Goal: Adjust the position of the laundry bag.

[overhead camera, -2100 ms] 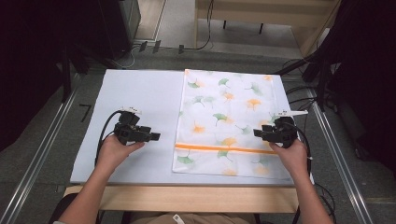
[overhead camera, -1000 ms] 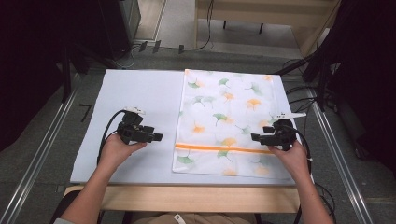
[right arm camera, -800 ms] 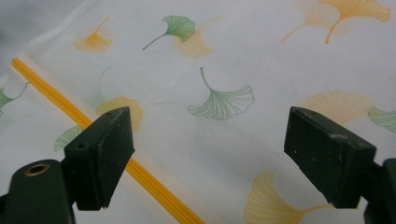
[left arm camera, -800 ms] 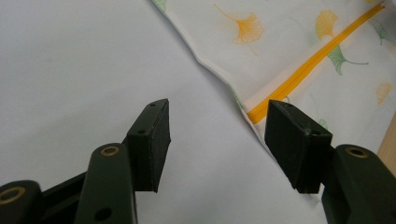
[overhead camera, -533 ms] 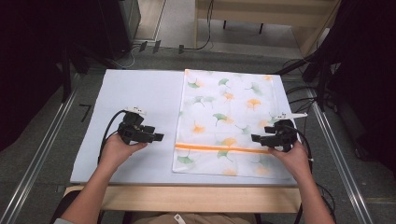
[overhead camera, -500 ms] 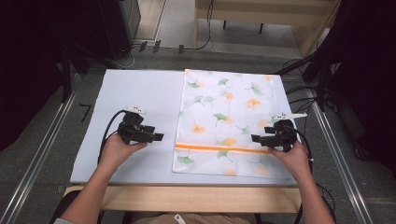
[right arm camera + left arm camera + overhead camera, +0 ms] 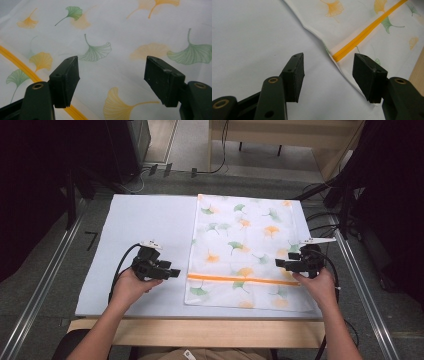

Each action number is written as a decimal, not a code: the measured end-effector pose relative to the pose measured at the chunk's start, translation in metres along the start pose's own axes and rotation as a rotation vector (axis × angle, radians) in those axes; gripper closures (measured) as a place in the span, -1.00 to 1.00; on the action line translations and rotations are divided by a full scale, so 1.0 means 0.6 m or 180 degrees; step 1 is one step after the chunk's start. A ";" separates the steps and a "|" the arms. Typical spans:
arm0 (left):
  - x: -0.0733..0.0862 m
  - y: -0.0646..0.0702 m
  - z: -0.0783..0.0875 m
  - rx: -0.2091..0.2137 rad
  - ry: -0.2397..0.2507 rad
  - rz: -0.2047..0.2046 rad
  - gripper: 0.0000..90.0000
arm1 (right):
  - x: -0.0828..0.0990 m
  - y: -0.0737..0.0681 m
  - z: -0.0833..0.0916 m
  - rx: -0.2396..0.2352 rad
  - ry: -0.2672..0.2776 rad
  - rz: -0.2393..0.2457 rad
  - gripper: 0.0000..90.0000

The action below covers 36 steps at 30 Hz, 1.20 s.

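A white cloth (image 7: 245,247) printed with green and orange ginkgo leaves and one orange stripe (image 7: 240,280) lies flat on the right half of the mat. My left gripper (image 7: 172,272) rests on the bare mat just left of the cloth's left edge and points at the stripe's end (image 7: 337,56). In the left gripper view the gripper (image 7: 328,62) is open. My right gripper (image 7: 278,263) hovers over the cloth's right part, above the stripe, and is open over the leaf print (image 7: 96,51). Both pairs of jaws have just been closing a little, with nothing between them.
A pale blue-white mat (image 7: 145,220) covers the tabletop, with a wooden edge (image 7: 200,332) at the front. Metal rails (image 7: 45,285) run along both sides. Black cables (image 7: 320,220) lie off the right side. Furniture legs (image 7: 210,150) stand on the floor beyond.
Both hands have stayed nearly in place. The left gripper has crept slightly toward the cloth's left edge. The cloth has not moved.
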<state>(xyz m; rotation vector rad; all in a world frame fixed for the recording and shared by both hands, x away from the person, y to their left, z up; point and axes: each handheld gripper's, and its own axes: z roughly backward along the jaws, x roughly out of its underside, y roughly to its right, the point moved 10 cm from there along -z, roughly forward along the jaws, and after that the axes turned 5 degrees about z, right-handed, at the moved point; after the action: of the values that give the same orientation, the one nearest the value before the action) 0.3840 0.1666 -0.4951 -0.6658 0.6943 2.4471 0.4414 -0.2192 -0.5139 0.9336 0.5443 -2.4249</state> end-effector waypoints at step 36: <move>-0.031 0.009 -0.109 -0.0045 -0.0015 0.0167 0.06 | 0.028 0.131 -0.024 0.0689 -0.0255 -0.0390 -0.15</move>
<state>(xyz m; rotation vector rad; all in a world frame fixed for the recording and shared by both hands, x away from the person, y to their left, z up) 0.4154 0.1183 -0.5318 -0.6550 0.7016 2.5030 0.4824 -0.2801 -0.5504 0.9074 0.3230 -2.6594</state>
